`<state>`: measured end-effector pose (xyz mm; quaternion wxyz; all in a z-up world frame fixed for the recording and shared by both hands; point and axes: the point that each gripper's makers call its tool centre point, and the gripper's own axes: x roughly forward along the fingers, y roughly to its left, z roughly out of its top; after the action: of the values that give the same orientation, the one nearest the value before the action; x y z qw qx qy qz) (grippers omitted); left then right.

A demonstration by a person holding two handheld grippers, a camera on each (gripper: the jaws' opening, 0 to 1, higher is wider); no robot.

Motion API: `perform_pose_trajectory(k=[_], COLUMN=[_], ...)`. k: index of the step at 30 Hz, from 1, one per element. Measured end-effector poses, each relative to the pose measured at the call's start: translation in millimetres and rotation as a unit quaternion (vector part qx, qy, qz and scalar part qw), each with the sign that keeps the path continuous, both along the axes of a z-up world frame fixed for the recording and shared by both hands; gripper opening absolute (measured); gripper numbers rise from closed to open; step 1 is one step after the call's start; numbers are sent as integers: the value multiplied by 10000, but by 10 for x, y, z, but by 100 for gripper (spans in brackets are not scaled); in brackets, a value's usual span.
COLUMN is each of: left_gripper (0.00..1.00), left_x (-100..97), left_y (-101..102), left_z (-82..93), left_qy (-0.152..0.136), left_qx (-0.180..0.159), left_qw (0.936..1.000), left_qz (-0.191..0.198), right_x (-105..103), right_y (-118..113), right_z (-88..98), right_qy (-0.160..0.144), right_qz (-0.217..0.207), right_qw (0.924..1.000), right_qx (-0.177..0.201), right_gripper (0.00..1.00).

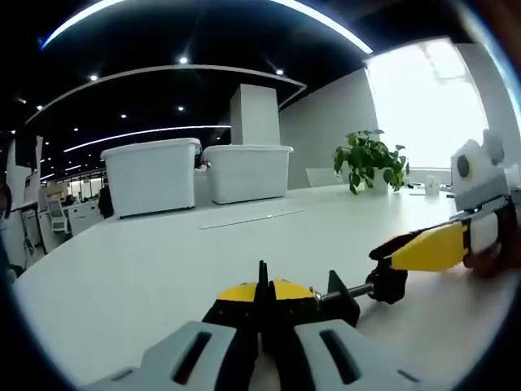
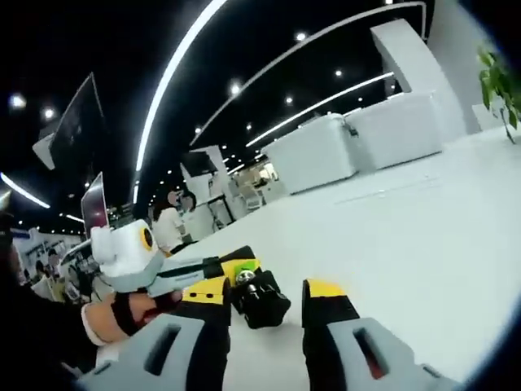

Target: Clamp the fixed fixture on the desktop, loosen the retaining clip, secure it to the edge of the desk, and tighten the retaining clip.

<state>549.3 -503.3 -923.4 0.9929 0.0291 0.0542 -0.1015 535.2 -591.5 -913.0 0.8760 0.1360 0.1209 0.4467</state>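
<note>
On desk [image 1: 146, 269]: L tool [image 1: 262, 314] shut on clamp [image 1: 326, 295] body; screw knob [image 2: 260, 300] at 12 o'clock between R tool [image 2: 264, 305] jaws, apart.

I count two white lidded plastic storage bins [image 1: 151, 174] at eleven o'clock on the surface [image 1: 163, 269], one leafy green potted plant [image 1: 370, 159] at two o'clock, and one black-and-yellow screw clamp [image 1: 326, 295] at six.

Open-plan office: black ceiling with LED strips [image 1: 203, 16] and spotlights, big white bench [image 1: 163, 261], desk rows behind, storage bins [image 1: 152, 175], potted plant [image 1: 370, 159], monitors [image 2: 77, 122].
</note>
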Motion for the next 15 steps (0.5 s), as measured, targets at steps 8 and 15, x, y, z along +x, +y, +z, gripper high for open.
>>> perform_pose_trajectory(k=[8,15], left_gripper=[4,4], left_x=[-8,-9], left_y=[-3,-4], left_z=[-1,1], left_qy=[2,-11], left_qx=[0,40], left_qw=[10000,10000], left_qz=[-6,-20], right_x=[5,-2], right_y=[45,58], right_z=[-135,-133], right_qy=[452,652], right_qz=[75,82], right_qw=[9989,9978], right_qx=[-127,-26], right_gripper=[27,23])
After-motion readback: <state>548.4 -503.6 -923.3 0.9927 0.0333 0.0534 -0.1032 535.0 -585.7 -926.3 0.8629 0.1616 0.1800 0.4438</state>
